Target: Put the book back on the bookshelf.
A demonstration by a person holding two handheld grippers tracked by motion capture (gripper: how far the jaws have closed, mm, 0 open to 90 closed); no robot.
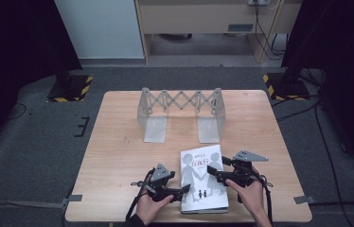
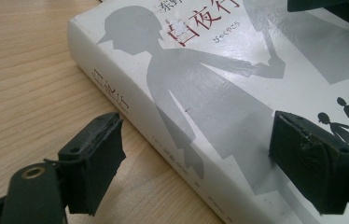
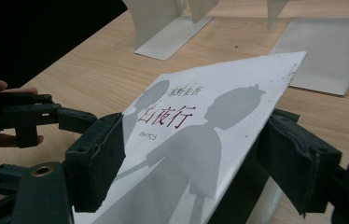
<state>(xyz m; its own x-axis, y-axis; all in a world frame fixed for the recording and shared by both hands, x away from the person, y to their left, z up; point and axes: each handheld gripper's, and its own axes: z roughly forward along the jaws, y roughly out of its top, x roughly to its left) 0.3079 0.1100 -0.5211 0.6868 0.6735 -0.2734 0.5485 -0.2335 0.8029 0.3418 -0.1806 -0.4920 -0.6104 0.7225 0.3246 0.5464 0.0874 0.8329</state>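
A white book [image 1: 203, 177] with grey silhouettes and red title characters lies flat at the table's front middle. My left gripper [image 1: 186, 190] is at its left edge. In the left gripper view its jaws [image 2: 196, 163] stand open astride the spine of the book [image 2: 210, 93], one over bare wood, the other above the cover. My right gripper [image 1: 214, 174] is at the right edge. In the right gripper view it is open [image 3: 191, 158], and the edge of the book [image 3: 200, 135] runs between its jaws.
An expandable grey metal bookend rack [image 1: 182, 101] stands at the back middle of the wooden table [image 1: 118, 156], and its base plates [image 3: 326, 51] lie flat towards the book. Black stands with striped bases flank the table on the floor.
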